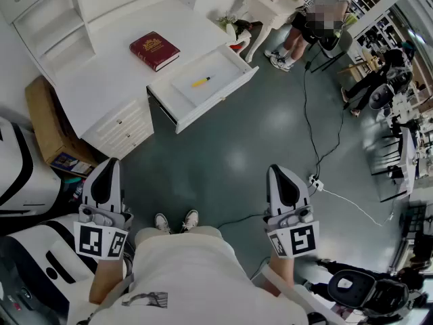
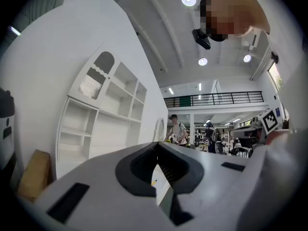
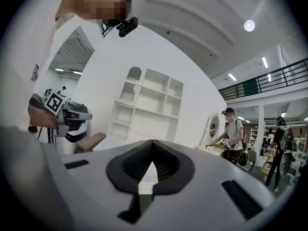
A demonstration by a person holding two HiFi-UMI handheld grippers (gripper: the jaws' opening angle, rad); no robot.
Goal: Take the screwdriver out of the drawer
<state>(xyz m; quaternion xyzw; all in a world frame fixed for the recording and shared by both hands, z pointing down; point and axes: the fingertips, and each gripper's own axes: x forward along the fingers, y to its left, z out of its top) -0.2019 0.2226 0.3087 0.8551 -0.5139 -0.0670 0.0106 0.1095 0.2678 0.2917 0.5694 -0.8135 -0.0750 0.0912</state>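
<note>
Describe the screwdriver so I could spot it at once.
Find the white desk at the top of the head view, with one drawer pulled open. The screwdriver lies alone inside it: small, thin and mostly yellow, unlike the thick dark red book on the desktop nearby.

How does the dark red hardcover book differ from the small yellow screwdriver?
The dark red book is broad, flat and far larger; the yellow screwdriver is thin and stick-like. The book lies on the white desk top; the screwdriver lies in the open white drawer. Both lie flat, untouched.
</note>
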